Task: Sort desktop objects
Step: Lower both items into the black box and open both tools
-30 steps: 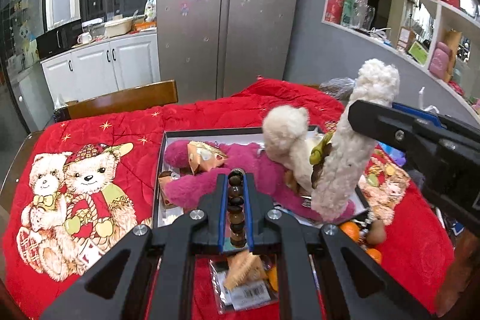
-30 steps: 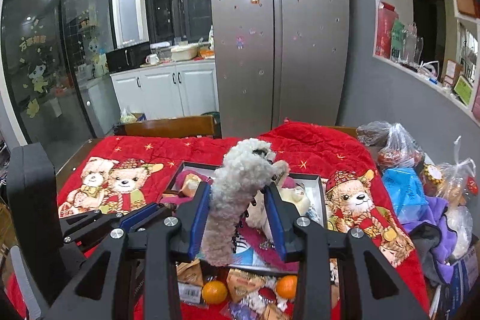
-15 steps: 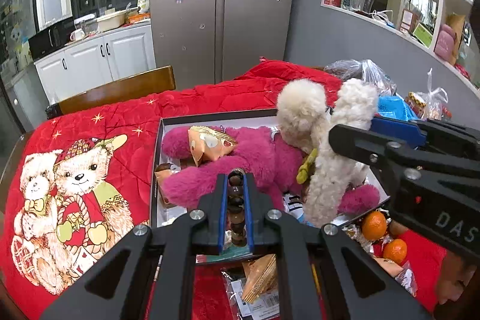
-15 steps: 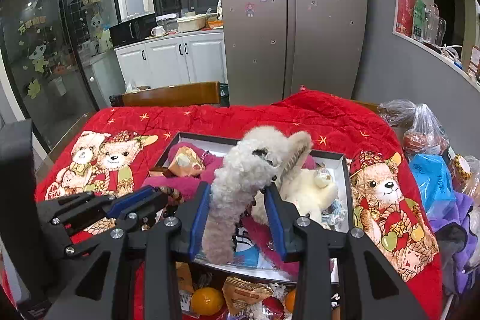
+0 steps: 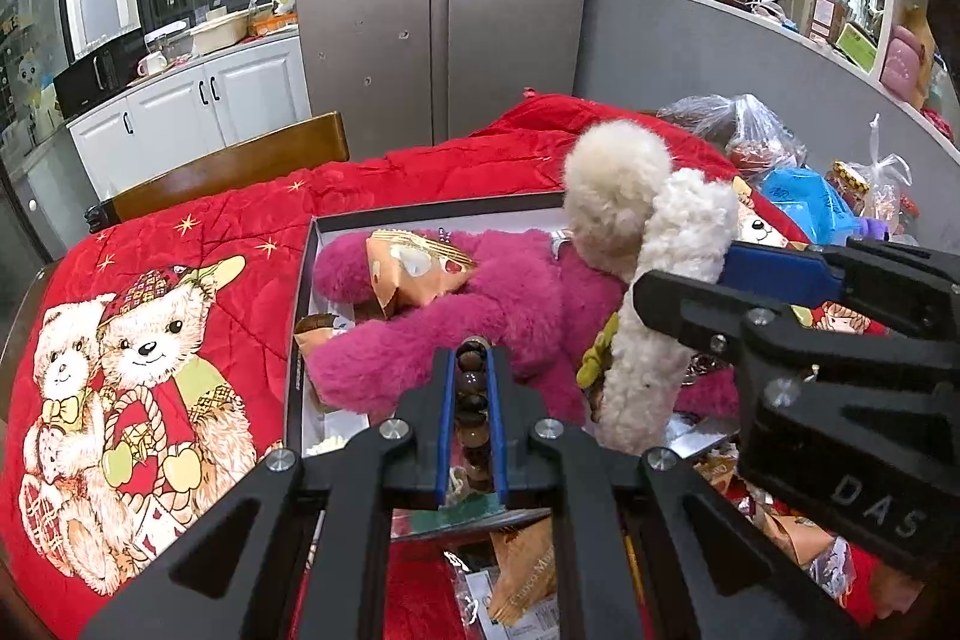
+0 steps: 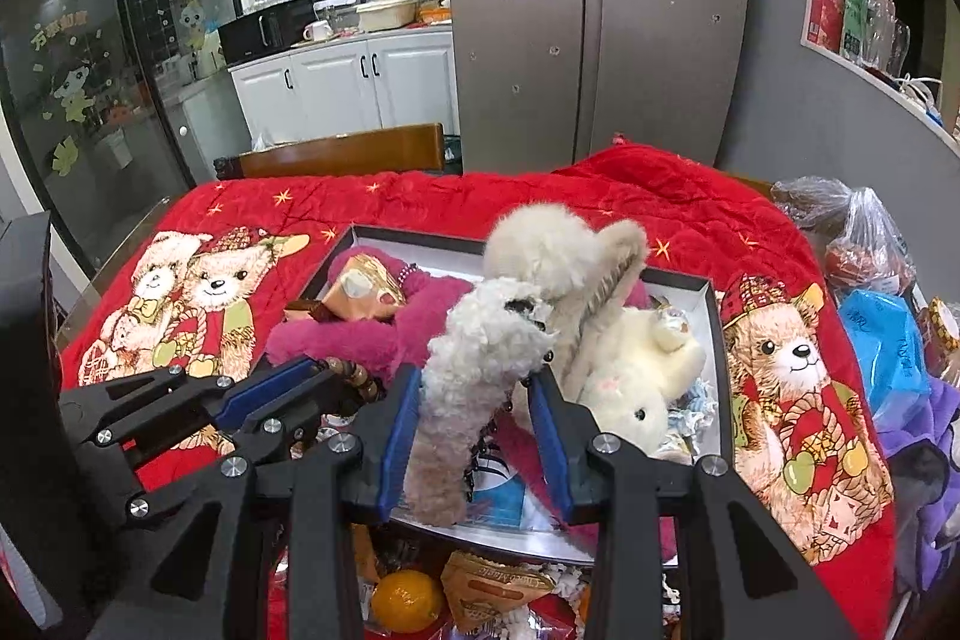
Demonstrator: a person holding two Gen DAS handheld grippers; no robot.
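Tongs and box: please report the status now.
Left tongs shut on brown bead string. Right tongs hold fluffy white toy, above the box. Pink plush and cream plush crowd the box.

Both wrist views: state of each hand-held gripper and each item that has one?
Left hand-held gripper: shut on bead bracelet, over the tray.
Right hand-held gripper: shut on fluffy hair clip, held upright over the tray.
Tray: open-topped, holding toys.
Pink plush toy: lying in tray.
Snack packet: resting on pink plush.
White plush rabbit: lying in tray.
Oranges: outside tray, near edge.
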